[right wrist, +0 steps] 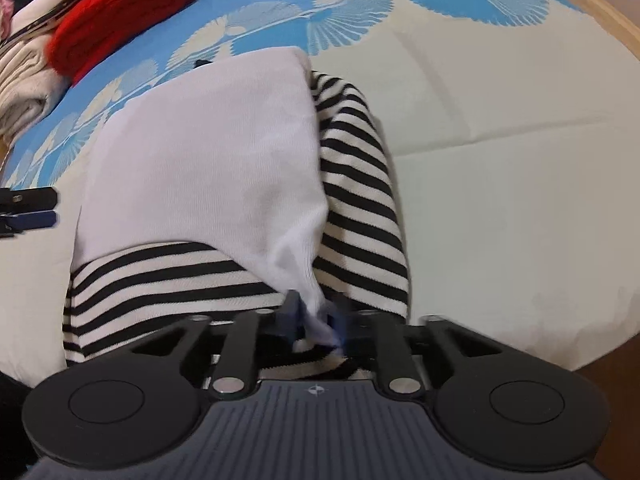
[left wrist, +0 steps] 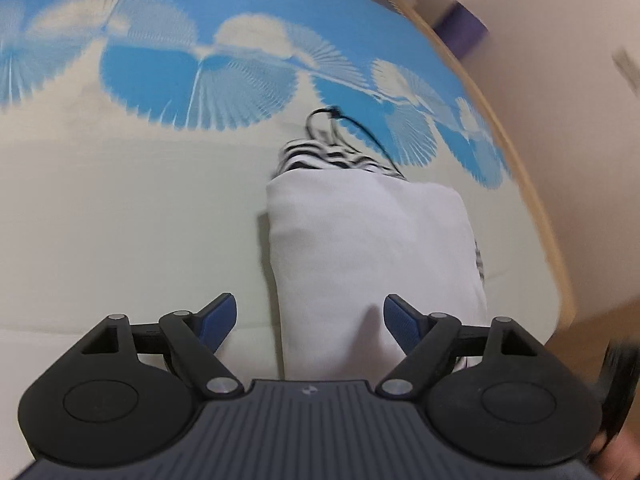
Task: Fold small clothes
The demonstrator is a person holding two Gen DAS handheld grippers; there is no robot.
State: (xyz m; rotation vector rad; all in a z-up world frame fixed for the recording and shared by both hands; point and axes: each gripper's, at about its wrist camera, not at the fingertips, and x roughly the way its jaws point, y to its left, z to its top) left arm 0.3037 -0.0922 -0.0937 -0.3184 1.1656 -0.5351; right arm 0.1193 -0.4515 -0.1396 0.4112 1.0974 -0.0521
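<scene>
A white garment (right wrist: pixel 208 152) lies folded on top of a black-and-white striped garment (right wrist: pixel 360 208) on a cream and blue patterned bed cover (right wrist: pixel 500 160). My right gripper (right wrist: pixel 316 316) is shut on a corner of the white garment, just above the striped cloth. In the left wrist view the white garment (left wrist: pixel 372 248) lies ahead with the striped garment (left wrist: pixel 320 156) and a black cord (left wrist: pixel 360 128) showing beyond it. My left gripper (left wrist: pixel 310 320) is open and empty, its jaws on either side of the white garment's near edge. Its fingers (right wrist: pixel 28 212) show at the left edge of the right wrist view.
A red folded cloth (right wrist: pixel 120 12) and a pile of beige and white clothes (right wrist: pixel 24 80) lie at the back left. The bed's wooden edge (left wrist: pixel 532 184) curves along the right, with a white wall (left wrist: pixel 560 60) and a purple object (left wrist: pixel 464 28) beyond.
</scene>
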